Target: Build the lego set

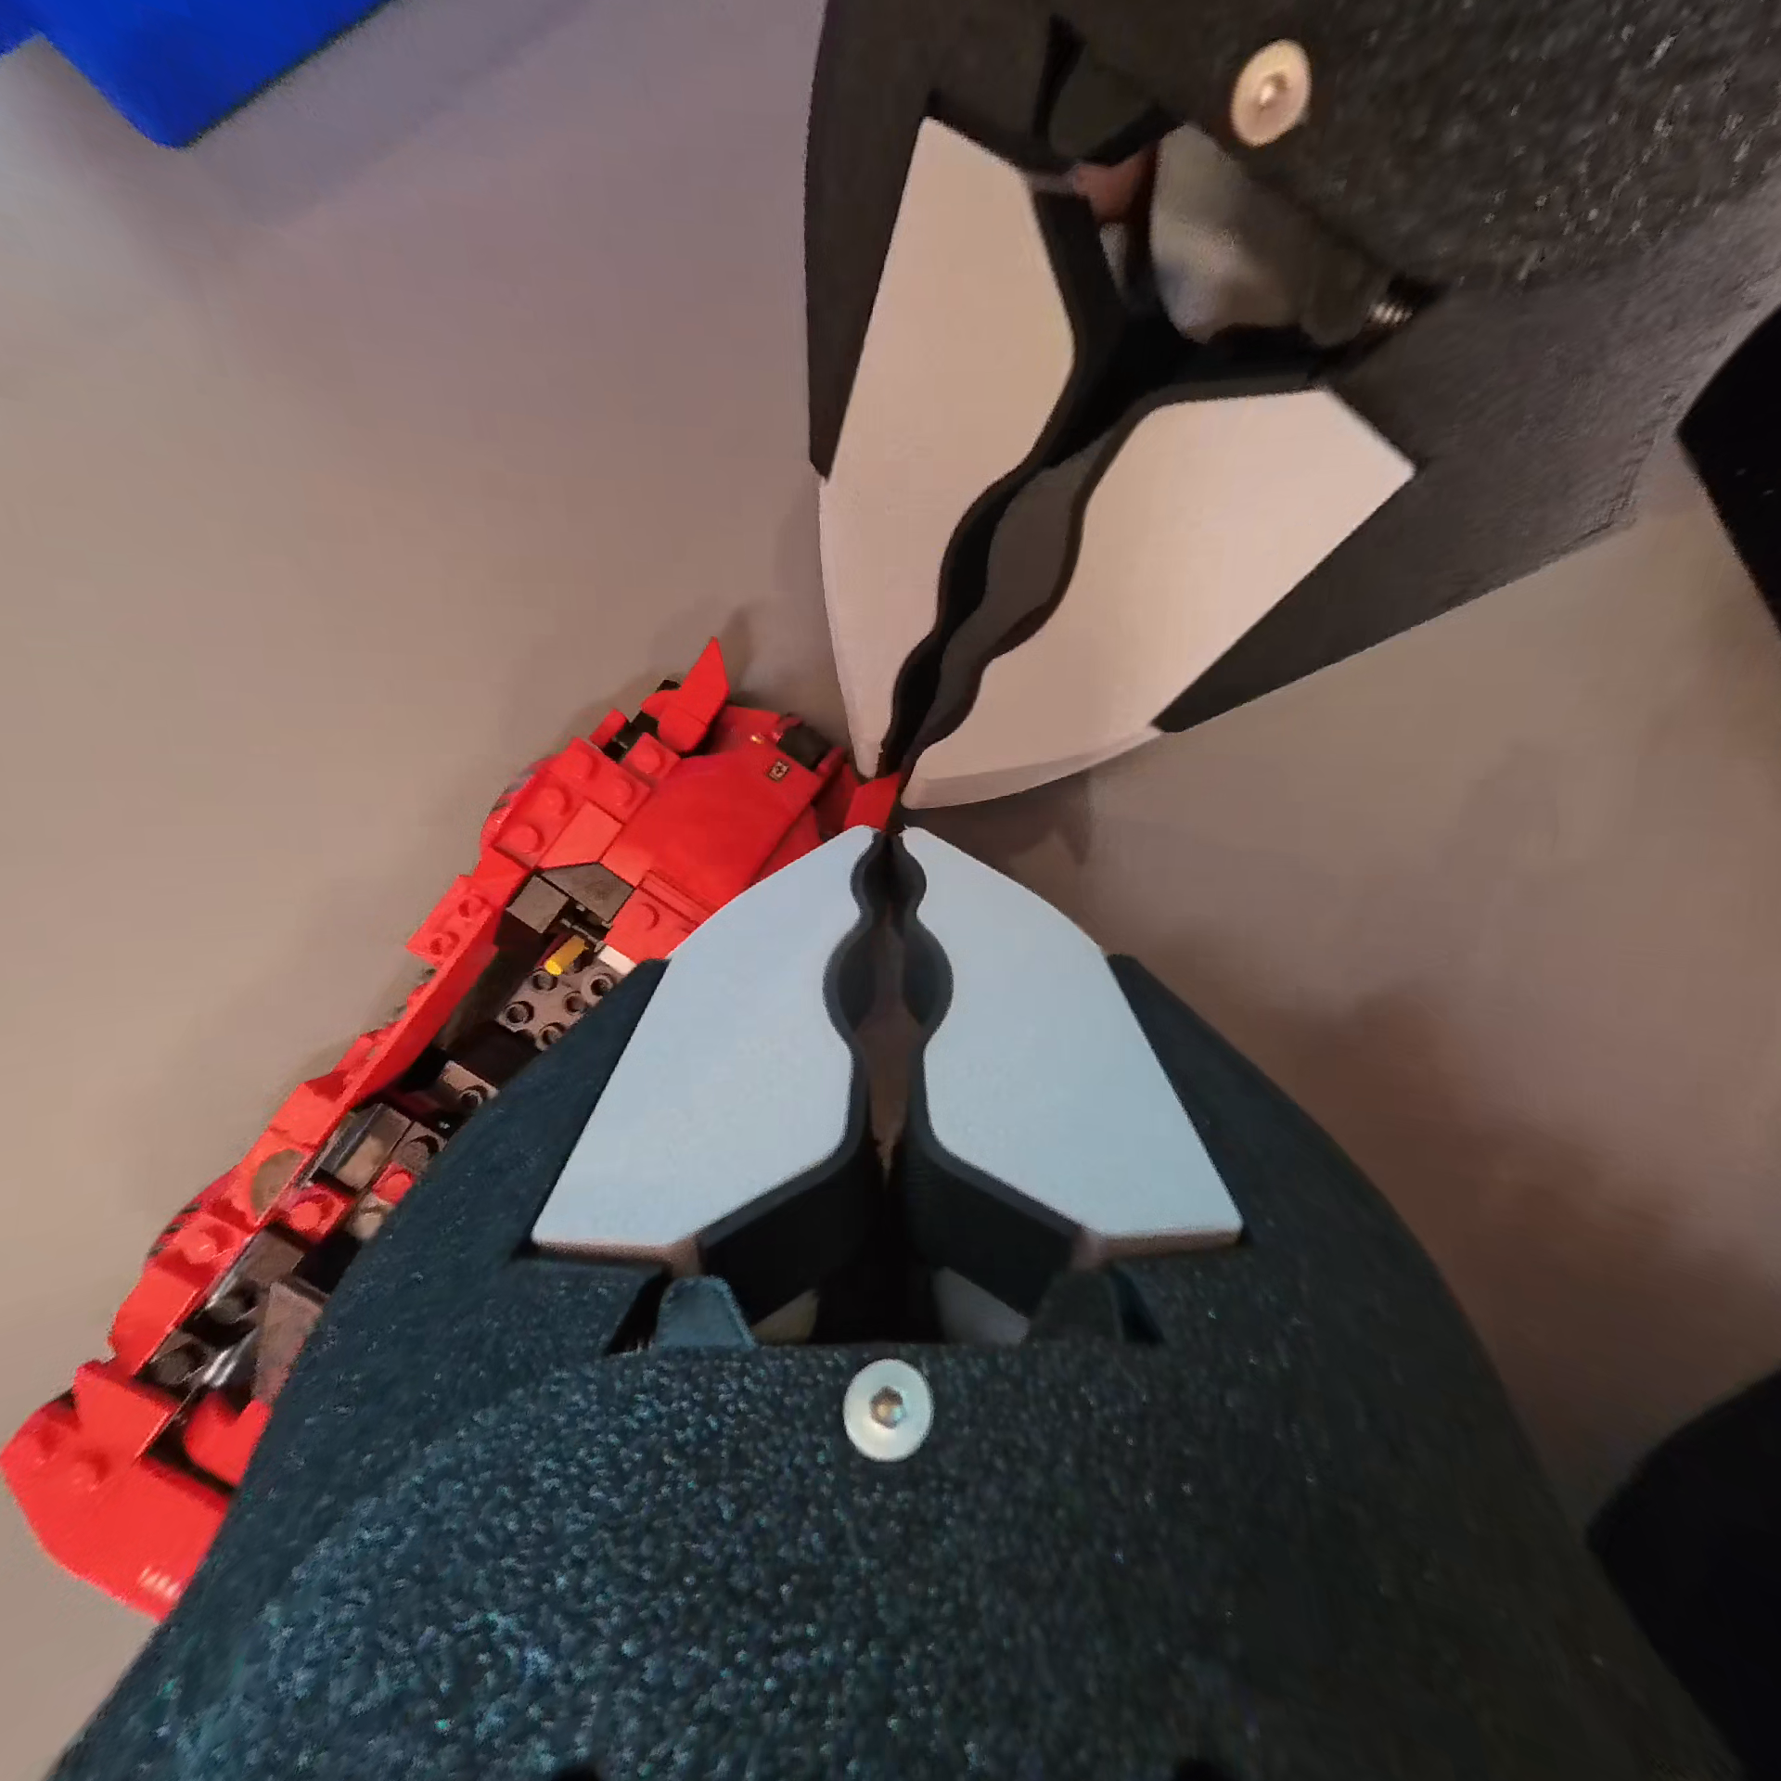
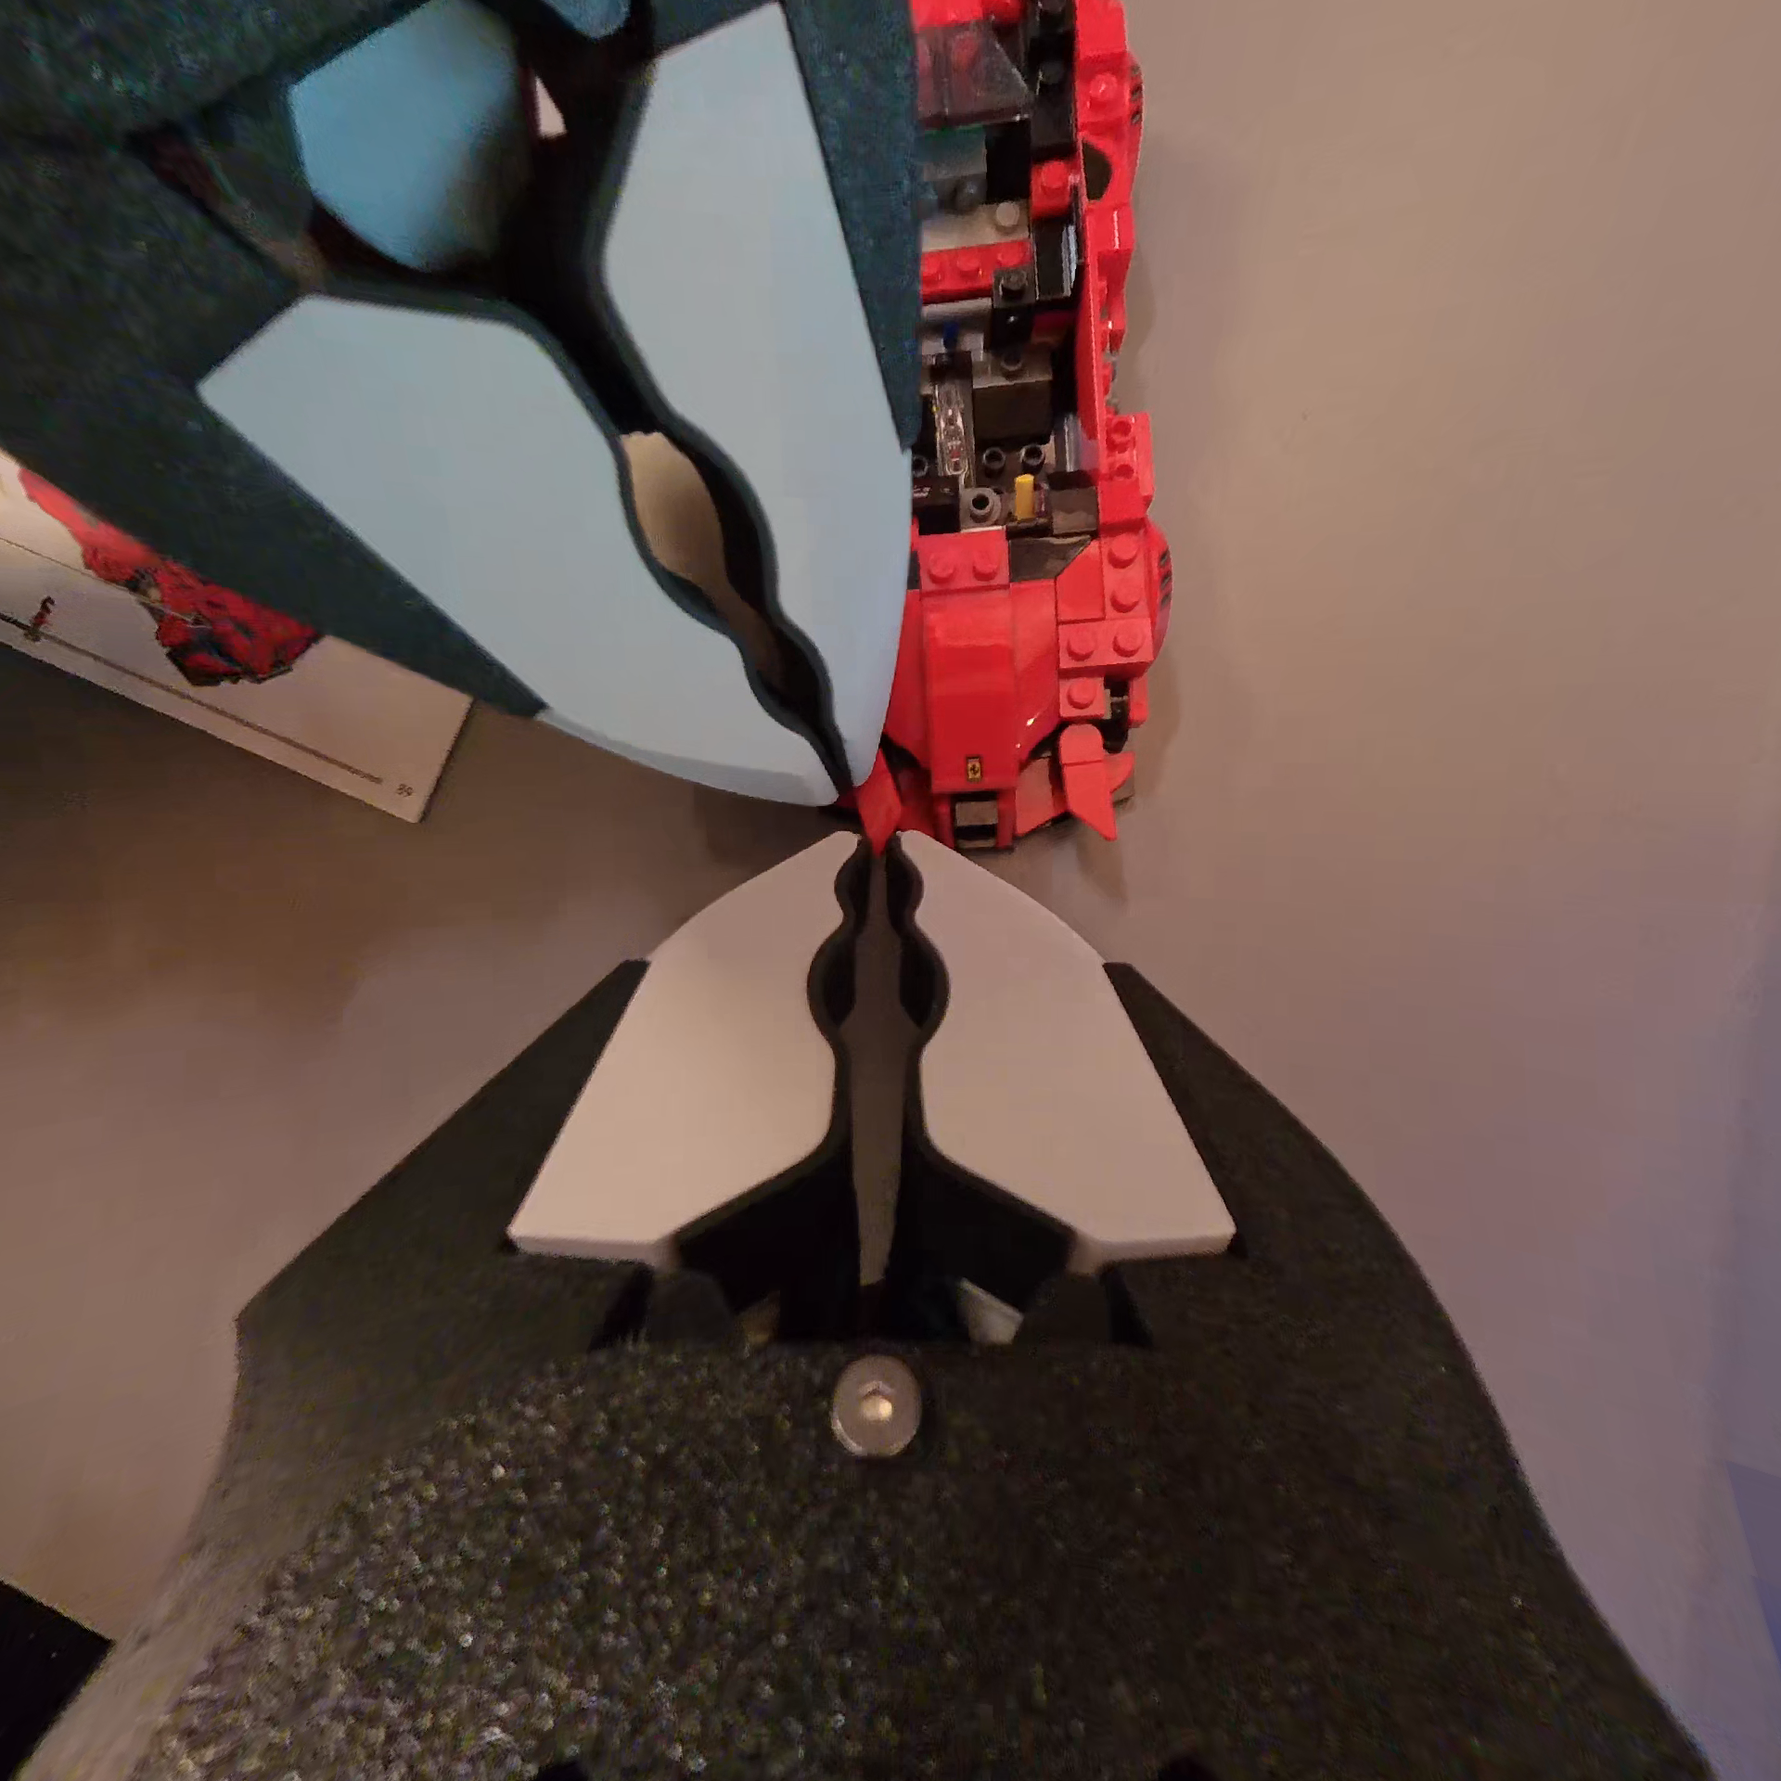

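A partly built red lego car (image 1: 675, 829) lies on the grey table, also in the right wrist view (image 2: 1022, 655). My two grippers meet tip to tip just off the car's front corner. My right gripper (image 2: 879, 846), with white pads, is shut on a small red lego piece (image 2: 882, 814), which sticks out of its tips. My left gripper (image 1: 885, 840), with light blue pads, is shut, and its tips touch the far end of the same red piece (image 1: 875, 800). The right gripper (image 1: 891, 771) comes in from above in the left wrist view. The left gripper (image 2: 840, 776) comes in from the upper left in the right wrist view.
An open instruction booklet (image 2: 289, 713) lies on the table to the left of the car. A blue object (image 1: 173, 58) sits at the far top left corner. The grey table (image 2: 1446, 675) stretches to the right of the car. Less than 4 cm separates the two grippers' tips. My right tips are roughly 15 centimeters from the blue object (image 1: 173, 58).
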Tool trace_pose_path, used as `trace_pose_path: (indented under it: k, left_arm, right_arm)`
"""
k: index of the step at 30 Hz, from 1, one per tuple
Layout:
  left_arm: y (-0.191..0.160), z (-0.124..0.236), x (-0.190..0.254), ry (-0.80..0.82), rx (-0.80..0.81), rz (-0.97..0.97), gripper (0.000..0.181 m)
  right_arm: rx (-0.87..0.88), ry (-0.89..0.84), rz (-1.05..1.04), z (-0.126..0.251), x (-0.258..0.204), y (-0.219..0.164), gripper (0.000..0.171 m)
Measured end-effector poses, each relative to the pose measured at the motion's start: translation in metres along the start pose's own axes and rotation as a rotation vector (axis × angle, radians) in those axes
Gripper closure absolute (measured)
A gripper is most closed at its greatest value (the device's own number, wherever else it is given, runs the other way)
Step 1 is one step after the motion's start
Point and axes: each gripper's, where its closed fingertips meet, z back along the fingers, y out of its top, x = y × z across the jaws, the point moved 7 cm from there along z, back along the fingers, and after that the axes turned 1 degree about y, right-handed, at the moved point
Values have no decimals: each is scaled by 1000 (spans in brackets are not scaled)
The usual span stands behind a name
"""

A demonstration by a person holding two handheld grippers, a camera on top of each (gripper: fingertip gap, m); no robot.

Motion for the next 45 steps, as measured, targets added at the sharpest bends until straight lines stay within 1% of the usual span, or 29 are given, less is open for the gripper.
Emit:
trace_pose_path:
  k: [7,8,9,10,11,12,13,14,16,17,18,22,24,26,29,33,36,37,38,40,43,45]
  left_arm:
    - [2,-2,-6,-142,-16,80,181]
    - [0,-4,-6,-163,-33,88,181]
    - [-6,-10,-6,-163,-88,87,181]
    - [-7,-13,-8,-163,-83,98,181]
    - [-6,-9,-7,-148,-98,76,181]
    - [2,1,1,-155,-81,21,181]
    - [18,19,13,-174,0,-26,181]
    - [30,40,21,-151,39,-68,181]
    - [35,78,28,-89,60,-96,181]
    - [32,94,30,-78,93,-92,181]
    - [28,110,30,-43,145,-92,177]
    - [1,157,28,215,382,-78,170]
    - [-15,168,29,360,458,-77,162]
    - [-29,171,33,473,489,-74,162]
    - [-45,168,46,512,463,-65,160]
    - [-55,166,50,558,402,-62,158]
    - [-53,168,51,560,376,-58,158]
    - [-53,169,52,563,373,-67,158]
    - [-55,168,53,567,366,-78,158]
    - [-60,169,52,572,341,-77,158]
    - [-63,172,50,580,361,-65,159]
    - [-64,173,50,588,365,-72,159]
  right_arm:
    - [2,6,1,0,1,0,168]
    - [2,8,1,0,1,0,169]
    - [-1,13,3,-1,1,-1,170]
    - [-1,16,7,-1,1,-2,168]
    - [2,12,11,-1,2,-3,164]
    - [-6,17,16,0,3,-5,160]
    - [-15,31,21,0,3,-7,156]
    - [-13,38,17,2,5,-8,152]
    - [5,55,7,6,10,-7,147]
    - [20,82,20,8,10,-5,144]
    - [38,109,38,11,10,-3,140]
    - [133,131,96,26,18,16,112]
    - [180,149,138,32,17,31,95]
    - [239,149,210,37,15,49,91]
    - [282,112,261,40,21,77,89]
    - [294,135,319,35,28,127,75]
    - [233,153,384,13,49,173,73]
    - [179,185,410,0,56,186,75]
    - [123,211,429,-16,63,199,73]
    - [2,202,452,-52,79,222,73]
    - [-200,174,514,-106,95,239,67]
    - [-293,170,533,-137,100,243,68]
